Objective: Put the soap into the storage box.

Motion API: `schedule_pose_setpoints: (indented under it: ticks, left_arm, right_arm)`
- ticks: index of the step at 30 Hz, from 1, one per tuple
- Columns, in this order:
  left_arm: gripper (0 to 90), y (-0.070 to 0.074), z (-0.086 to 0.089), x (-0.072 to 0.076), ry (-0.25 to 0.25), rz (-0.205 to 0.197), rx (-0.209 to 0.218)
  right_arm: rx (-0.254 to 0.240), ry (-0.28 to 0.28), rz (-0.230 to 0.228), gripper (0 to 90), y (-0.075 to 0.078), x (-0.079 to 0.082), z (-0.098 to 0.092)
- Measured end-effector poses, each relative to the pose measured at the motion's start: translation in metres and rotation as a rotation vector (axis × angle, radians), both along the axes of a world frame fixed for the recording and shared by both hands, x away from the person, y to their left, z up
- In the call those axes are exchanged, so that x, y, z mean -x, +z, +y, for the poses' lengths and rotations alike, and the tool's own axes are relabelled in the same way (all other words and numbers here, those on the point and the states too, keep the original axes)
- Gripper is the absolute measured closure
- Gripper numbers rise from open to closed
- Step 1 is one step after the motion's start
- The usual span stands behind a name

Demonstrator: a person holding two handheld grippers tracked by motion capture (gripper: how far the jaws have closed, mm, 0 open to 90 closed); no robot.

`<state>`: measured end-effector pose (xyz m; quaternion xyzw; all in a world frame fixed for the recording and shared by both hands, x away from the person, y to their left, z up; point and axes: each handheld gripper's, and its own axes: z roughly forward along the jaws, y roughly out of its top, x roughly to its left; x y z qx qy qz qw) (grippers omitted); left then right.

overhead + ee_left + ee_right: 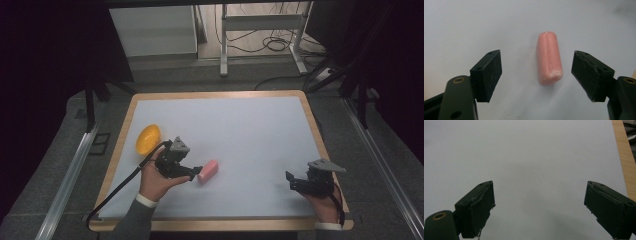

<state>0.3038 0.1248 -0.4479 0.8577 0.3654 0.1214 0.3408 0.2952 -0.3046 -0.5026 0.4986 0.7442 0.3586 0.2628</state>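
A: So, pink sausage, flat on the white bench btw the left tool jaws, which stand wide apart, no contact yet.

B: Looks light, smooth, prob soft and slippery. Pinch mid-length, across the round sides.

A: Right tool?

B: Gaping too, nothing in it, well apart. Orange bowl near the bench's left edge looks like glossy plastic.

The pink sausage is a short, smooth cylinder with rounded ends and one faint seam along its length. It lies flat on its side, a little left of the middle and toward the near edge. In the left gripper view it points away, and the nearer end looks slightly worn and pale. It appears whole, not squeezed or cut.
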Motion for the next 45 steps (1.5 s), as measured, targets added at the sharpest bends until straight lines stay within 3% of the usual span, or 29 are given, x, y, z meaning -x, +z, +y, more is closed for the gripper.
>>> schedule_pose_setpoints:
  ticks: [5, 15, 21, 35, 45]
  left_arm:
    - [24.8, -0.002, -0.006, -0.003, -0.005, 0.006, -0.019]
    - [24.9, -0.016, -0.020, -0.010, -0.025, 0.065, -0.031]
    - [24.6, -0.017, -0.033, -0.012, -0.054, 0.066, -0.056]
    - [26.3, -0.039, -0.044, -0.027, -0.040, 0.111, -0.078]
    - [36.2, -0.052, -0.050, -0.035, -0.018, 0.155, -0.101]
  right_arm:
    - [-0.003, 0.000, -0.001, 9.2, 0.001, 0.000, -0.001]
    - [0.003, 0.002, 0.006, 9.1, -0.001, -0.001, 0.001]
    - [0.005, 0.001, 0.009, 9.2, -0.002, -0.001, 0.002]
    - [0.009, -0.003, 0.011, 9.2, -0.003, -0.001, 0.001]
    - [0.013, -0.007, 0.019, 9.1, -0.004, -0.002, 0.000]
